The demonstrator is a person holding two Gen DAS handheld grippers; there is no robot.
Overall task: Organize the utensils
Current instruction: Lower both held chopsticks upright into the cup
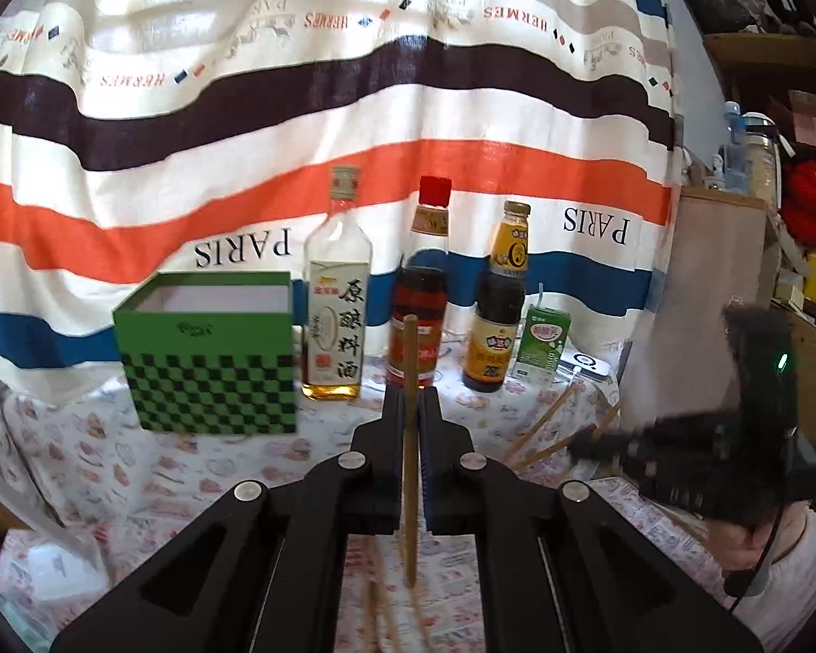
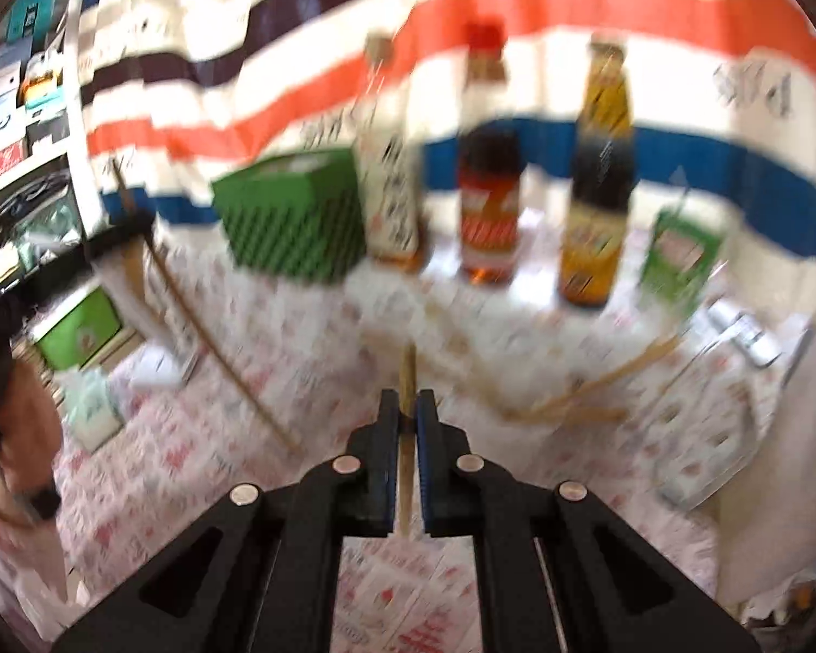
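Observation:
My left gripper [image 1: 409,400] is shut on a wooden chopstick [image 1: 409,348] that stands nearly upright, its top end in front of the bottles. The green checkered box [image 1: 209,351], open at the top, stands to its left on the table. My right gripper [image 2: 408,405] is shut on another wooden chopstick [image 2: 407,367], held above the table; this view is blurred. From the left wrist view the right gripper [image 1: 587,443] shows as a dark blur at the right. Loose chopsticks [image 2: 582,389] lie on the cloth at the right. The left gripper's chopstick [image 2: 212,351] slants across at the left.
Three sauce bottles [image 1: 334,294] [image 1: 419,326] [image 1: 495,326] and a small green carton [image 1: 541,345] stand in a row behind the box. A striped cloth [image 1: 353,109] hangs behind. A patterned tablecloth [image 1: 136,479] covers the table. A person's sleeve [image 2: 5,490] is at the left edge.

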